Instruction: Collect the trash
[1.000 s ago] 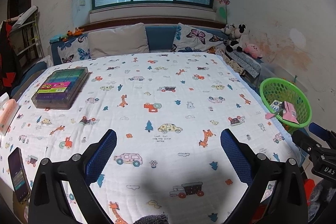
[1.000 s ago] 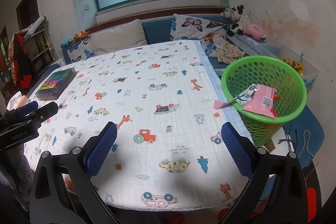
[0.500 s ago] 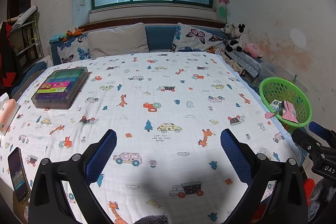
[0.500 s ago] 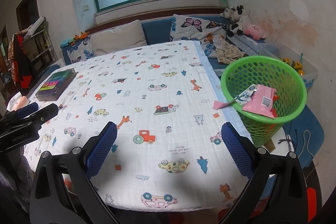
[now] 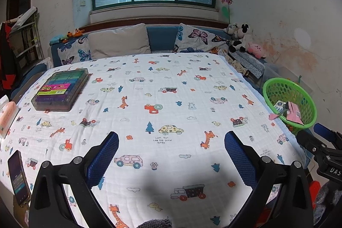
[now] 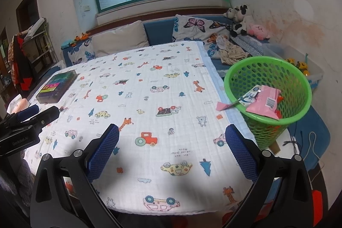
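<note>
A: Where is the trash you're collecting?

B: It's in the green basket (image 6: 268,87) standing at the right edge of your desk (image 6: 149,82). A pink wrapper (image 6: 265,102) with a barcode lies across its near rim, flat and crinkled. A white-and-blue packet (image 6: 251,96) sits just behind it, touching it. A pink paper scrap (image 6: 222,105) pokes out over the basket's rim onto the cloth.

A: And your grippers?

B: Your left gripper (image 5: 171,150) hangs above the cartoon-print cloth (image 5: 162,99), jaws spread wide with nothing between them. Your right gripper (image 6: 172,143) does the same near the basket, jaws spread and empty, blue pads (image 6: 241,153) facing inward.

A: Anything else on the desk?

B: A clear case of colored pens (image 5: 61,90) lies far left, a phone (image 5: 18,178) at the near-left edge, and a pink pack (image 5: 6,116) beside that edge.
</note>
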`<state>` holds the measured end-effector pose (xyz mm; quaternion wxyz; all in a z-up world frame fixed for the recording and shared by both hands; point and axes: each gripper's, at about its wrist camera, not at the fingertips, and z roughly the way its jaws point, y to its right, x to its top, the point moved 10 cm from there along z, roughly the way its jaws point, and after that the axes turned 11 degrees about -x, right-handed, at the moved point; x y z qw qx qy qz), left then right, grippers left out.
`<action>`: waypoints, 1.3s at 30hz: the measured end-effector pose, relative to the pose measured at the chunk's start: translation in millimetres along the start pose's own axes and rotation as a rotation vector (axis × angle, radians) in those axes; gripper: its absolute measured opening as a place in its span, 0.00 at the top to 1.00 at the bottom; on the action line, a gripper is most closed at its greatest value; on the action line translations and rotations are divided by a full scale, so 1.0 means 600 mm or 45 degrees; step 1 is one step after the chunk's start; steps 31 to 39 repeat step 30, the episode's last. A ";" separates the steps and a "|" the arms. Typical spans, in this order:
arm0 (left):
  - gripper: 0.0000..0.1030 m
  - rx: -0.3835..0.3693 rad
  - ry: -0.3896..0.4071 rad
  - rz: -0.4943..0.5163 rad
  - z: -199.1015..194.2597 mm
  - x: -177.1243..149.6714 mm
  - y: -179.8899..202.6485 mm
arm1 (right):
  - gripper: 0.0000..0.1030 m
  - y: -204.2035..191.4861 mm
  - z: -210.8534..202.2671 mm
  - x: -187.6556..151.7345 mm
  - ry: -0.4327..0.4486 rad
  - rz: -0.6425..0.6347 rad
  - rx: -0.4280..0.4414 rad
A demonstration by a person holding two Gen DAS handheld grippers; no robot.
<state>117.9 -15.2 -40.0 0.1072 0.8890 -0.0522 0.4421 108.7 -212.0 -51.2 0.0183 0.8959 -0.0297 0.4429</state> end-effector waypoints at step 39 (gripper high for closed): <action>0.07 -0.010 -0.009 0.009 0.005 -0.001 0.006 | 0.04 -0.006 0.002 -0.005 -0.010 0.005 0.016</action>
